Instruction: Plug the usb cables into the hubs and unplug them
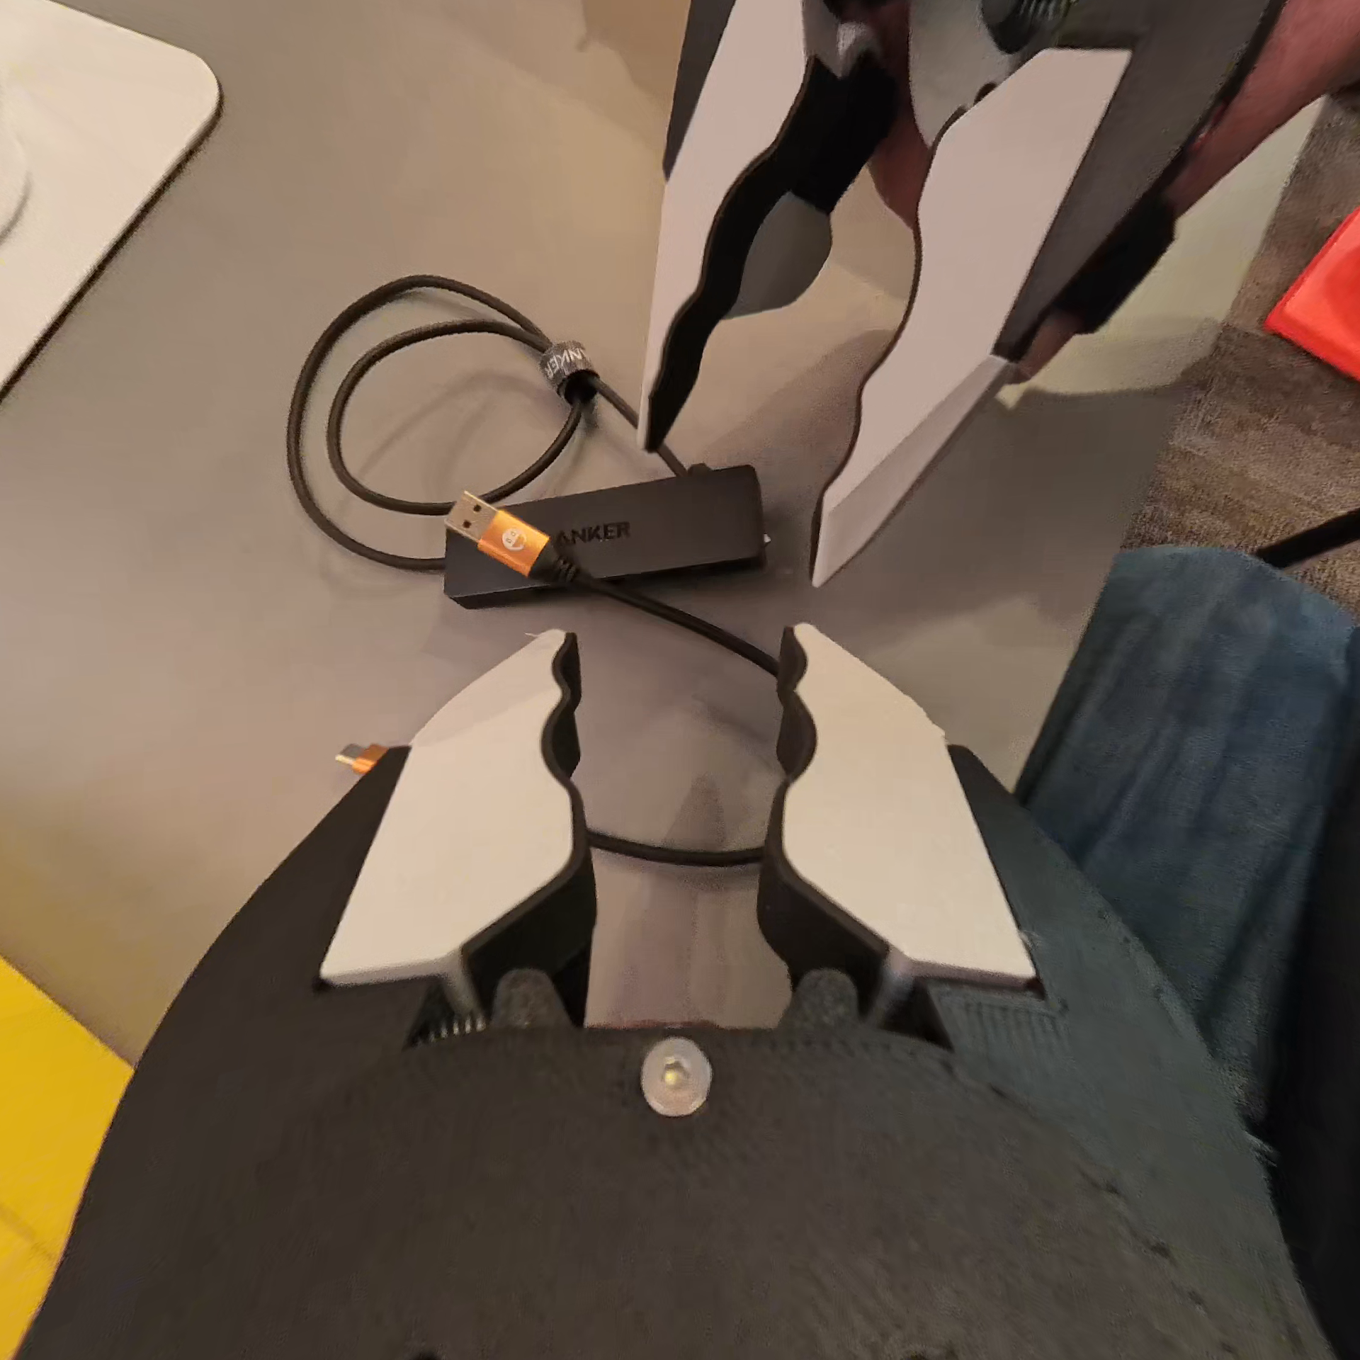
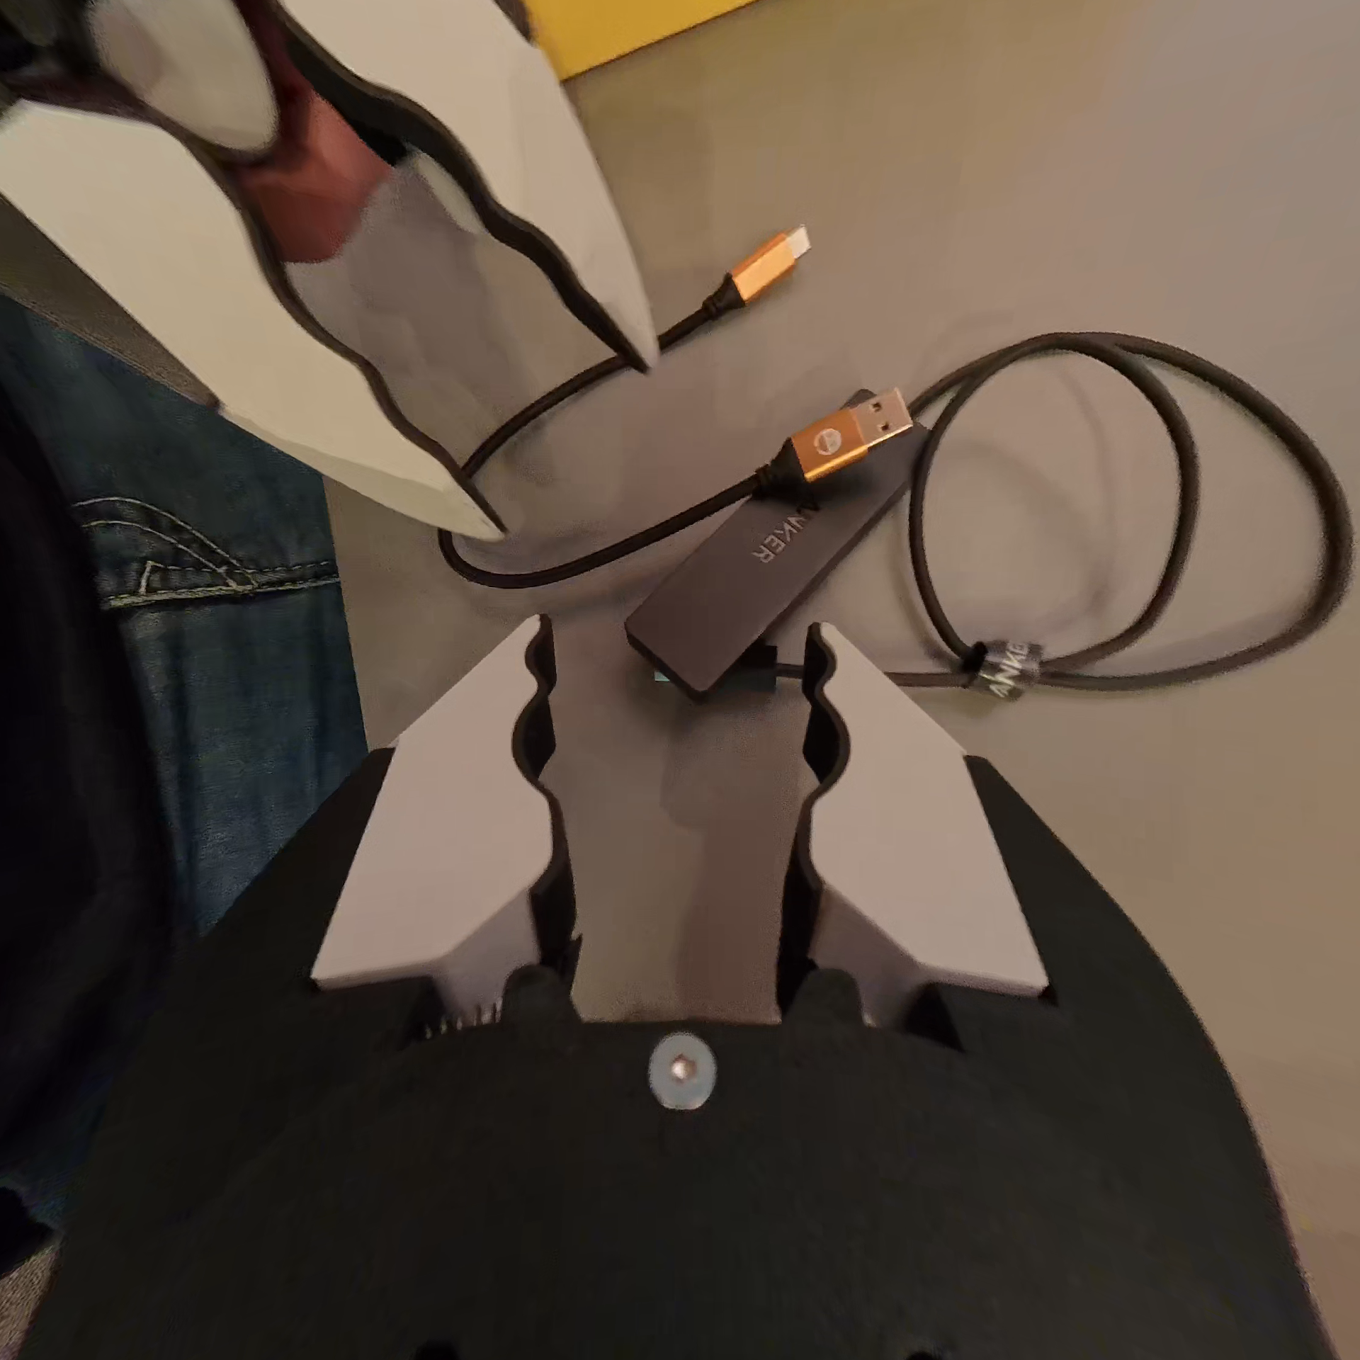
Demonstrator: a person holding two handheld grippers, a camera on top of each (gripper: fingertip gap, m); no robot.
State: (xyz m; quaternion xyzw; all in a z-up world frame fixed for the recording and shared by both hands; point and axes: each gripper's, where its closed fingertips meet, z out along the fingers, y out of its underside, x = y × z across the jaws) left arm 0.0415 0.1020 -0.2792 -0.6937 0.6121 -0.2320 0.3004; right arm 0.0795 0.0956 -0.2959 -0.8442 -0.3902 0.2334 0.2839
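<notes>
A black USB hub (image 1: 699, 508) lies flat on the grey table (image 1: 184, 589). A USB-A plug with an orange shell (image 1: 500, 533) rests loose on top of the hub's end, not in a port. Its black cable (image 1: 692, 625) runs back between my left gripper's fingers to a small orange plug (image 1: 360, 758) on the table. My left gripper (image 1: 677, 640) is open and empty just short of the hub. My right gripper (image 2: 677, 629) is open and empty, with the hub (image 2: 736, 596) just ahead of its tips. The plug (image 2: 846, 434) and the left gripper (image 2: 570, 449) also show there.
The hub's own black cable (image 2: 1251, 515) lies coiled with a strap beside it. A white pad (image 1: 96, 147) sits at the far left and a yellow object (image 1: 44, 1104) near left. A person's jeans (image 1: 1177, 773) are at the table edge. A red object (image 1: 1325, 309) lies on the floor.
</notes>
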